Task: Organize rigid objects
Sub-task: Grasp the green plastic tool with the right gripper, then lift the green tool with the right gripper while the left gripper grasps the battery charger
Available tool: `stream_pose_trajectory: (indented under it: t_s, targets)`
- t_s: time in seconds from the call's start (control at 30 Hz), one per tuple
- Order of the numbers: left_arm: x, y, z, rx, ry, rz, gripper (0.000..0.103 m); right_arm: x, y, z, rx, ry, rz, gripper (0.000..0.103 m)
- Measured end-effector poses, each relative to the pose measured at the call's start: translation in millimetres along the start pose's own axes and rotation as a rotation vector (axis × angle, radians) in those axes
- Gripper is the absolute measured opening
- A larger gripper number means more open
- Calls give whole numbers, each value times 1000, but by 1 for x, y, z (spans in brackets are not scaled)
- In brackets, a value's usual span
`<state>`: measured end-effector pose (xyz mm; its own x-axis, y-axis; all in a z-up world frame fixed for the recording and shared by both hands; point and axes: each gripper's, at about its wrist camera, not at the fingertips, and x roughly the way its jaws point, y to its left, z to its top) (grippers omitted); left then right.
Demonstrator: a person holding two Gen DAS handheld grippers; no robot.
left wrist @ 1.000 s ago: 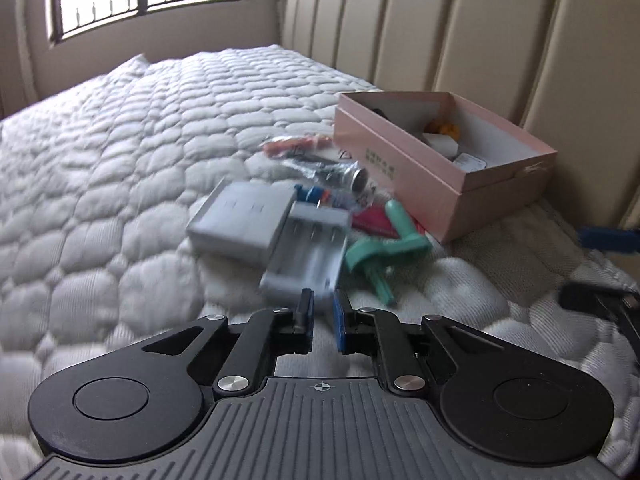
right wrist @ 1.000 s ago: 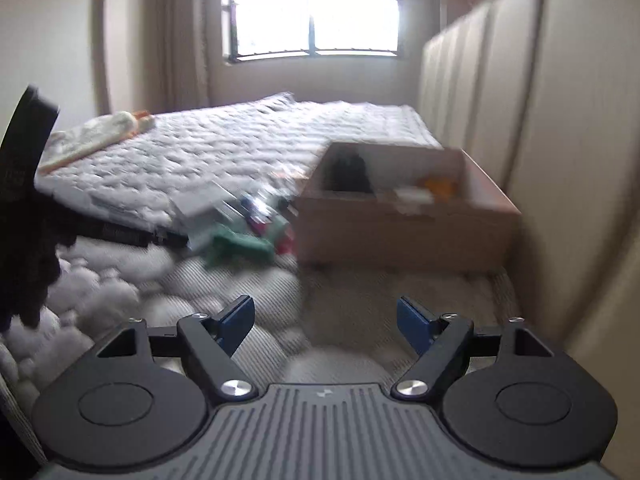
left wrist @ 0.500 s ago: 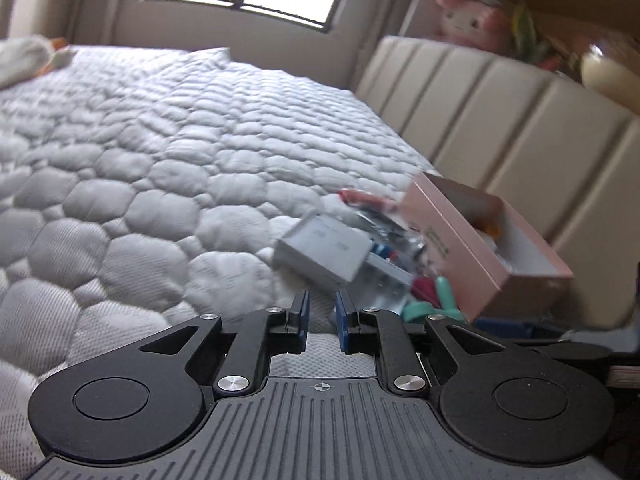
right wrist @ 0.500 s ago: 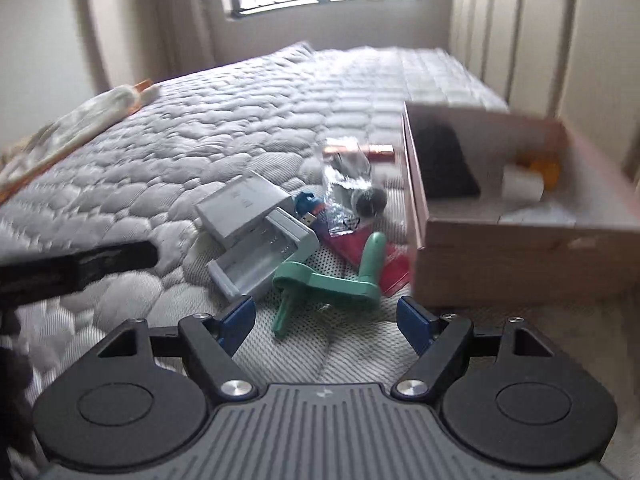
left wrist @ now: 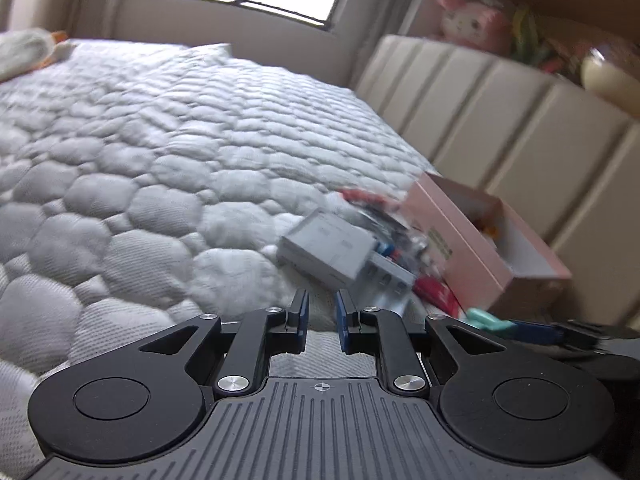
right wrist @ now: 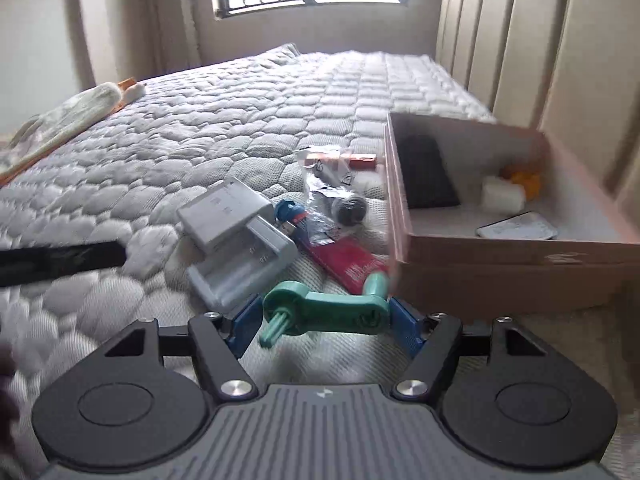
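Observation:
A green plastic crank-shaped part (right wrist: 326,312) lies on the quilted mattress between the open fingers of my right gripper (right wrist: 326,322); whether the pads touch it I cannot tell. Beyond it lie a grey charger case (right wrist: 240,240), a red packet (right wrist: 350,266), a blue plug (right wrist: 290,212) and clear bags with small parts (right wrist: 340,200). The open pink box (right wrist: 520,256) stands at the right with a few items inside. My left gripper (left wrist: 321,316) is nearly shut and empty, low over the mattress, left of the pile (left wrist: 340,248).
The padded headboard (right wrist: 540,60) rises right behind the box. A folded cloth (right wrist: 68,120) lies at the far left edge of the mattress. A window is on the far wall. Plush toys (left wrist: 476,20) sit on the shelf above the headboard.
My right gripper has moved forward and down until its open fingers straddle the green part. My left gripper has swung away to the left, and its view has tilted up.

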<state>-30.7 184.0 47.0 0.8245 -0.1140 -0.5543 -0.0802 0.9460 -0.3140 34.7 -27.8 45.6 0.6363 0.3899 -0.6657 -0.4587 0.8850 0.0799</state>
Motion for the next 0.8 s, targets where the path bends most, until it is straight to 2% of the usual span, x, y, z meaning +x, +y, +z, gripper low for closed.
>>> stream_pose_trajectory:
  t_s: [0.07,0.17,0.27,0.4,0.53,0.6,0.73,0.8]
  targets:
    - [6,-17,-3,84,5,-24,16,-19,-8,-12,-5,-6,16,67]
    - [18,-47,-8,232,20,-42,20,-44,-19,-33,-56,-50,-61,66]
    - [35,-70,-8,328,42,19,22,-63,-34,-52,-83,-102,-117,66]
    - [58,-76,-4,358,80,93,22,-72,-61,-71,-71,-143,-164,66]
    - [71,-77,-4,364,133,106,21,-70,-77,-88,-55,-161,-163,77]
    - [73,-79,-4,382,136,114,20,-66,-83,-93,-34,-147,-141,77]
    - [76,-78,-3,364,154,84,17,-63,-94,-91,25,-139,-100,78]
    - [76,-76,-4,359,160,47,11,-59,-98,-92,50,-121,-85,78]
